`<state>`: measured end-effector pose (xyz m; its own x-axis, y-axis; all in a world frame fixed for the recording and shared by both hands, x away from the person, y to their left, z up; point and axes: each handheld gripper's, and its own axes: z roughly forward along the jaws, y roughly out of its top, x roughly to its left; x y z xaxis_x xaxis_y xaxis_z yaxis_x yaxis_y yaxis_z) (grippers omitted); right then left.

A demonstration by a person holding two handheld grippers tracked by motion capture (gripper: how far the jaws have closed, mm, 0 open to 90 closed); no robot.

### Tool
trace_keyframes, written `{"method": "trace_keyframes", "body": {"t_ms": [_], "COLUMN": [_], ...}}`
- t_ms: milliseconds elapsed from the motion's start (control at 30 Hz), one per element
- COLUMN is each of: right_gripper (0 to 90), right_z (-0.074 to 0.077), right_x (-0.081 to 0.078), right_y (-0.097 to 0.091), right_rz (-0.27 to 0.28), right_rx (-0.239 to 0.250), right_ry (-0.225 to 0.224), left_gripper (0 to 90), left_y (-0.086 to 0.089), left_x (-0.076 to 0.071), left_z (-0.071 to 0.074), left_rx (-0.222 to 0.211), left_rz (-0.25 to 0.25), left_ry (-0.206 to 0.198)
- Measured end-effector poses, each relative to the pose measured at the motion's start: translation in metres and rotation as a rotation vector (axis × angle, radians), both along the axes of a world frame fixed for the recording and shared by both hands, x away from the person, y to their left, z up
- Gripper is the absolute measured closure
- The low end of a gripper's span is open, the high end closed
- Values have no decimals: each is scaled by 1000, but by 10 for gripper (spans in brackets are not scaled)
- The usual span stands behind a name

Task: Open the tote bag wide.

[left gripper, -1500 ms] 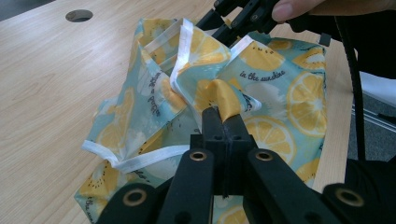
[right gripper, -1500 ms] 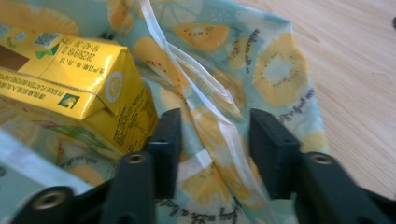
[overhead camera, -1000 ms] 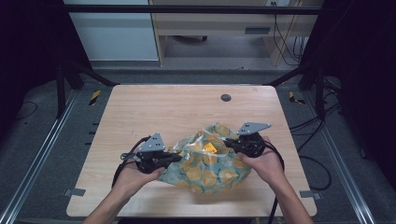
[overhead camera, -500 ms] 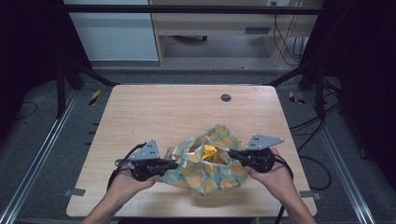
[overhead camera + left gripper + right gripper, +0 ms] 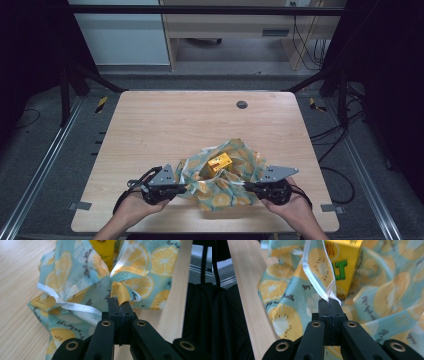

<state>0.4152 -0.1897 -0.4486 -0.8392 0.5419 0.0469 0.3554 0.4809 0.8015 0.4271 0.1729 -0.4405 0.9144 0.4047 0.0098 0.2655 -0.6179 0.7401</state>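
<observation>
High view: lemon-print cloth bag (image 5: 225, 182) near front table edge (image 5: 150, 227), yellow carton (image 5: 219, 163) inside bag. Left gripper (image 5: 181, 189) clamped on bag fabric, right gripper (image 5: 250, 186) on white drawstring (image 5: 318, 287). Fabric likely soft, light, slippery; grip hems.

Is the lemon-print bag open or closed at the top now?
Open: the bag is spread on the table, its mouth gapes, and a yellow box shows inside.
</observation>
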Motion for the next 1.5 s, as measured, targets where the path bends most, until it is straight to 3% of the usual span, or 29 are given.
{"method": "trace_keyframes", "body": {"t_ms": [133,233,433,900,1033,1067,1133,1167,1200,1267,1333,1500], "right_gripper": [900,900,900,896,800,694,649,573,573,483,406,259], "right_z": [-10,-19,-24,-31,-27,-23,-20,-13,-13,2,11,30], "right_x": [-1,0,-1,-2,-2,-2,-3,-3,-3,-2,3,26], "right_y": [2,5,8,7,6,4,3,0,0,-7,-11,-11], "right_rz": [8,7,15,11,-2,-11,-18,-26,-26,-54,-92,-170], "right_rx": [-29,-60,-93,-109,-91,-83,-82,-73,-73,-55,-53,-53], "right_ry": [23,50,70,80,63,49,45,25,25,-6,-34,-52], "left_gripper": [900,900,900,900,900,900,900,900,900,900,900,900], "left_y": [5,8,11,13,13,13,14,14,14,14,14,13], "left_x": [3,5,8,8,7,7,8,8,8,8,8,7], "left_z": [-9,-17,-26,-34,-34,-33,-33,-33,-33,-33,-33,-33], "left_rx": [-5,14,28,8,3,-2,-3,-2,-2,-5,-6,4], "left_rz": [31,51,70,95,98,99,97,100,100,103,102,110], "left_ry": [15,16,27,52,50,49,49,47,47,46,44,29]}}
